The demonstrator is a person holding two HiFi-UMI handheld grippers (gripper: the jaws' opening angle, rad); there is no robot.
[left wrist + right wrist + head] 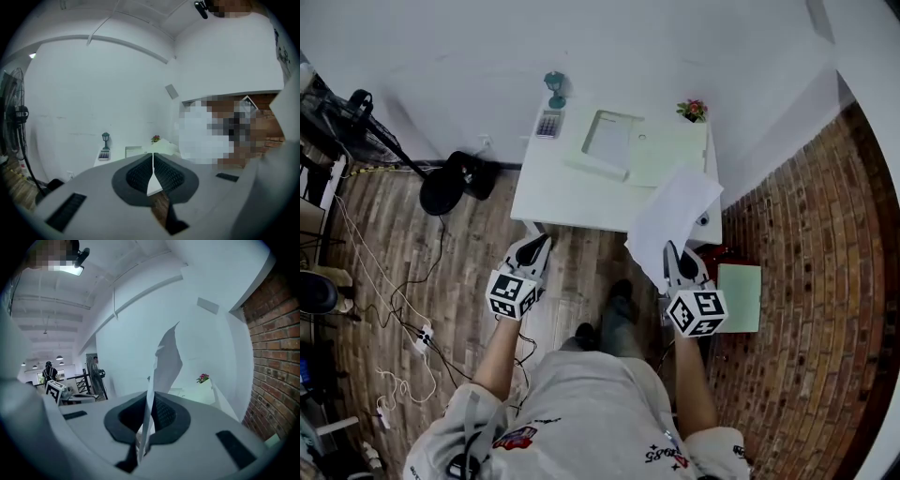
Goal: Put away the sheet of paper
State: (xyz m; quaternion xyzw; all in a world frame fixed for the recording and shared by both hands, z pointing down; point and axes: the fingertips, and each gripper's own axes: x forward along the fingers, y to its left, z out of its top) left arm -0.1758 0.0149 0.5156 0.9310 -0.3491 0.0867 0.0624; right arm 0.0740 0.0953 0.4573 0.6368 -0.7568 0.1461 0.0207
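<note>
- Head view: right gripper (673, 251) clenched on the paper (673, 217), pinching its lower edge. Sheet tilted up, off the surface, above the near right corner of the table (567, 192).
- Same view: left gripper (540, 242) just short of the table's near edge, well apart from the paper.
- Seen only from above:
  - an open folder (661, 150), calculator (548, 123), lamp (555, 87) and plant (692, 110) along the table's far half, with free tabletop nearer;
  - a fan (450, 183) and cables (403, 328) on the wood floor (459, 262) at left;
  - a green board (739, 297) low beside the brick wall (806, 281) at right, with only a narrow gap between table and brick.
- Left gripper view: jaws pressed together, grasping nothing. Table nearly edge-on ahead, carrying the lamp, calculator and plant, with a white wall (93, 93) behind and the fan at the far left.
- Right gripper view: paper standing edge-on between the shut jaws, rising and curling to the right.
- Shown only here: a long hall at left with people (48, 372) far off. Brick close on the right, plant ahead past the sheet.
</note>
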